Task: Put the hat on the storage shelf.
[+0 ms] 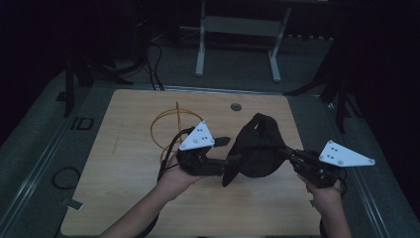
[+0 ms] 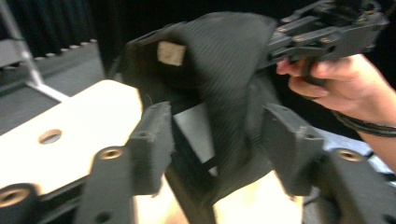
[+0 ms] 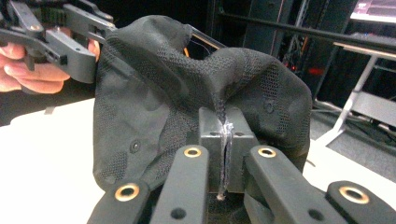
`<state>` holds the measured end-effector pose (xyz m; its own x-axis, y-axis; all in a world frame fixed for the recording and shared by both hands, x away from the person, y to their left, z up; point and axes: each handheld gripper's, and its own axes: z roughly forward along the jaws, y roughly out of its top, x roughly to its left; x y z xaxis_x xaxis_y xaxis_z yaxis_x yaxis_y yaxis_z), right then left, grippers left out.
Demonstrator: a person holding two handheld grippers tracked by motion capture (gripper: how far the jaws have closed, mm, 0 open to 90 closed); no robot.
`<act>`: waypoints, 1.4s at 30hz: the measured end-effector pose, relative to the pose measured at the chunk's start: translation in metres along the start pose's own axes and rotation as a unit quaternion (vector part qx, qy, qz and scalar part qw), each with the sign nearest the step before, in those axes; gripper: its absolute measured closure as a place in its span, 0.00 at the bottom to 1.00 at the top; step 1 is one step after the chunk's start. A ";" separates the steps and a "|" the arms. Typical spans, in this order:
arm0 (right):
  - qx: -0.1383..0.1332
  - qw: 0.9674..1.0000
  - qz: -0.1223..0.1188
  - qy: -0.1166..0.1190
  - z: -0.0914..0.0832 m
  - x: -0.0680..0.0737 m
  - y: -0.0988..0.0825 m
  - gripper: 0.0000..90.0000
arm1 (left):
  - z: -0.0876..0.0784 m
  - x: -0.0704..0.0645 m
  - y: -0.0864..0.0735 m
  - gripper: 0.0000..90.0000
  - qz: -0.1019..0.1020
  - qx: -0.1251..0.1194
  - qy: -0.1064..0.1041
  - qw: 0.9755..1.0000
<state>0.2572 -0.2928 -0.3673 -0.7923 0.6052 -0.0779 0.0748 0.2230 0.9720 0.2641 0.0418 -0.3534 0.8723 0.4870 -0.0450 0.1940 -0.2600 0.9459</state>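
Note:
A black mesh cap (image 1: 257,148) hangs in the air over the wooden table (image 1: 124,198), stretched between both grippers. My right gripper (image 3: 224,135) is shut on a pinched fold of the cap (image 3: 154,93), with the cloth squeezed thin between its pads. In the high view it (image 1: 288,152) holds the cap's right side. My left gripper (image 2: 219,147) stands open, and the cap's lower edge (image 2: 233,140) hangs loosely between its spread jaws. A tan label (image 2: 170,52) shows inside the cap. From above, the left gripper (image 1: 229,161) sits at the cap's left side.
An orange cord loop (image 1: 171,126) lies on the table behind the left hand. A round hole (image 1: 236,106) sits near the table's far edge. A white frame stand (image 1: 237,29) is on the floor beyond, and a cable coil (image 1: 64,176) lies left of the table.

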 end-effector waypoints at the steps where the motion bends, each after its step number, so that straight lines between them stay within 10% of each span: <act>1: -0.003 1.000 -0.003 0.002 -0.001 0.000 0.002 0.99 | -0.002 0.001 0.000 0.38 -0.002 -0.001 0.002 1.000; 9: -0.010 1.000 -0.015 0.005 -0.004 0.000 0.014 0.99 | -0.026 0.009 -0.006 0.17 -0.014 -0.008 0.054 0.998; 27: -0.008 0.999 -0.027 0.022 0.010 -0.006 0.034 0.99 | -0.091 0.021 -0.063 0.14 -0.017 -0.042 0.132 0.990; 34: 0.003 0.999 -0.045 0.031 0.029 -0.007 0.052 0.99 | -0.114 0.035 -0.104 0.13 -0.051 -0.038 0.168 0.984; 42: 0.015 0.997 -0.059 0.051 0.063 -0.006 0.073 0.99 | -0.130 0.055 -0.164 0.13 -0.092 -0.024 0.227 0.969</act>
<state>0.3053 -0.2323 -0.3101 -0.8534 0.4938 -0.1668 -0.0059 0.3108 0.9504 0.2217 0.2196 -0.4692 0.5349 0.8413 -0.0784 0.2967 -0.1001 0.9497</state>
